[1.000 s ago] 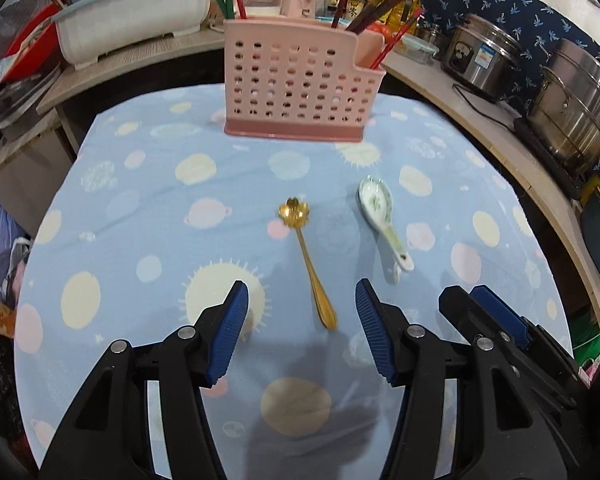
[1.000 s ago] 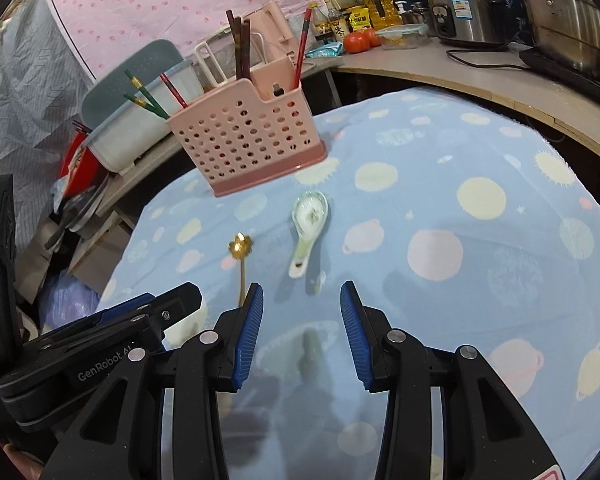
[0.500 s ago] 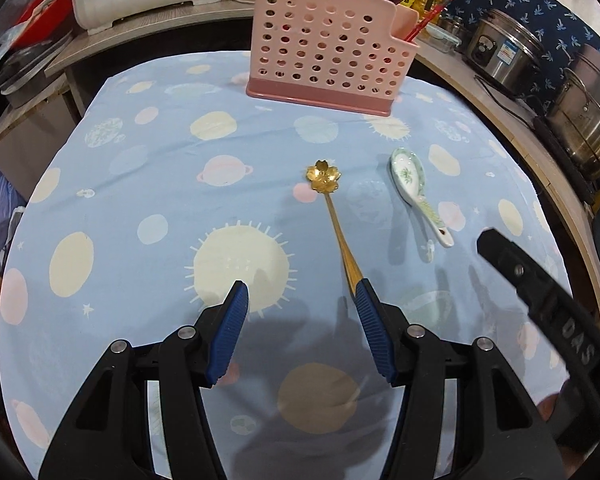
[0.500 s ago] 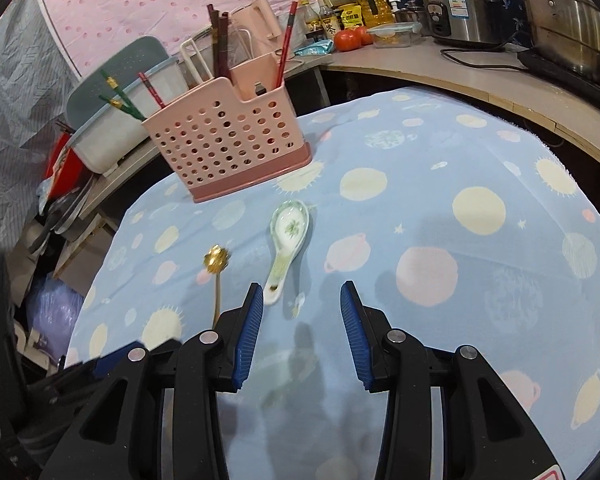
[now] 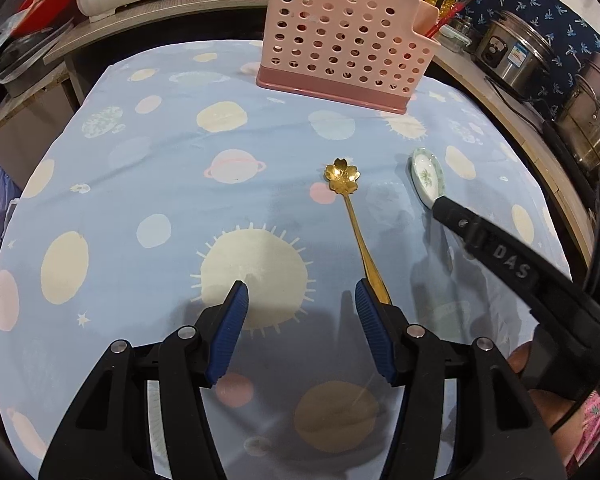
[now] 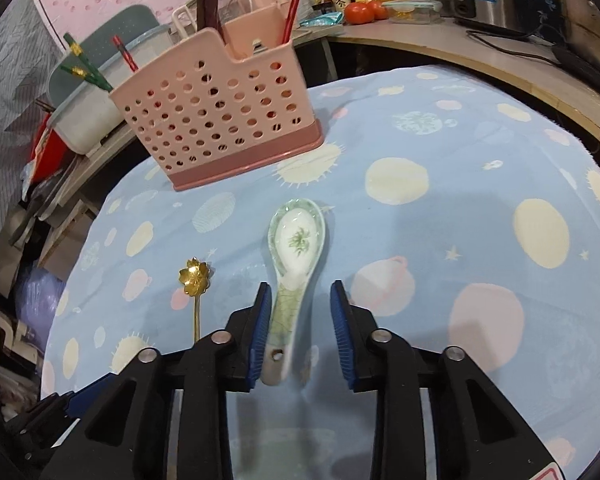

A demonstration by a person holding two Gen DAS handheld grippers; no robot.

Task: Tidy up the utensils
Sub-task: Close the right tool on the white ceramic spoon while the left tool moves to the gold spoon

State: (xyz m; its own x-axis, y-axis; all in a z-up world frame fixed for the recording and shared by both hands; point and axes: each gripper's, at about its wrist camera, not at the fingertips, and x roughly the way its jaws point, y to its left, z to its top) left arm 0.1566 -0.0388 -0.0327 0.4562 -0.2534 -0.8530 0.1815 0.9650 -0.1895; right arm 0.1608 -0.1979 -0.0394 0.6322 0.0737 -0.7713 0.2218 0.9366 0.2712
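Note:
A gold flower-bowl spoon (image 5: 350, 208) lies on the blue planet-print cloth (image 5: 148, 184); it also shows in the right wrist view (image 6: 195, 280). My left gripper (image 5: 300, 300) is open, its right finger at the spoon's handle end. A white-green ceramic spoon (image 6: 296, 256) lies right of it (image 5: 427, 175). My right gripper (image 6: 298, 312) is open with the ceramic spoon's handle between its fingers, close to the left one. A pink perforated utensil holder (image 5: 348, 52) with chopsticks stands at the far side (image 6: 220, 112).
Steel pots (image 5: 516, 52) and a counter (image 6: 460, 52) with bottles and tomatoes lie right and behind. A white-grey bin (image 6: 88, 96) and clutter sit at the left. The right gripper's arm (image 5: 512, 268) crosses the left view.
Both grippers moved forward and lower toward the spoons. The right gripper now straddles the ceramic spoon's handle; the left gripper's right finger has reached the gold spoon's handle end.

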